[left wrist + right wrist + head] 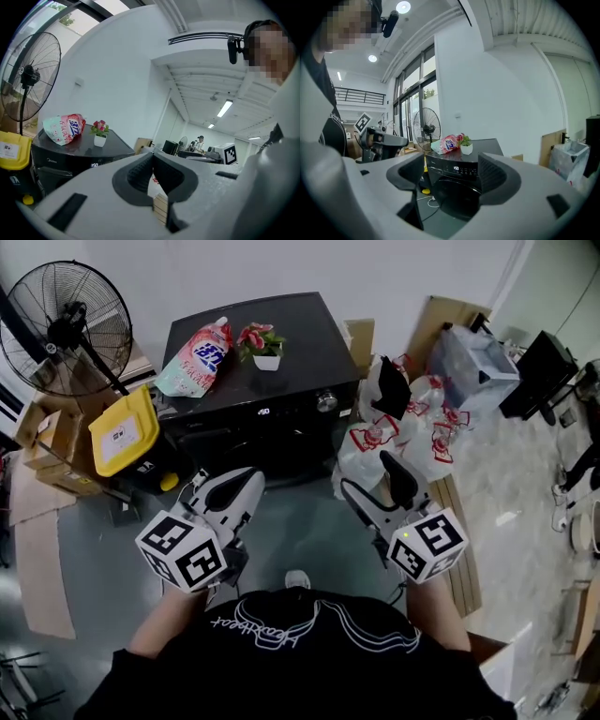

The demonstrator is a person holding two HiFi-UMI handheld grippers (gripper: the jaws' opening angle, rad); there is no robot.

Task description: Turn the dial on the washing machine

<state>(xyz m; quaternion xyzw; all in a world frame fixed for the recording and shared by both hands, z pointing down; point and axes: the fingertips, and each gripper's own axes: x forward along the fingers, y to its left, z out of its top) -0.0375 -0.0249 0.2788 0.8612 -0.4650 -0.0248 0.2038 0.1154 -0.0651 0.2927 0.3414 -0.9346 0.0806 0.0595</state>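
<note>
- Black washer (281, 334) stands against the wall, ahead of the person. Silver dial (325, 401) on its front panel, right end.
- Both grippers are held low, near the body, well apart from the washer and dial.
- Left gripper (152, 161): fingers (136, 176) closed together, tips touching, nothing between them.
- Right gripper (450, 176): fingers (494, 176) spread wide, empty. The washer front shows far off through the gap.
- On the washer top: detergent bag (195, 357) lying at left, small potted plant (262, 345) just beside it.
- Fan (66, 329) stands left of the washer, with a yellow bin (124, 432) below it on the floor.
- Plastic bags (403, 418) piled at the washer's right.
</note>
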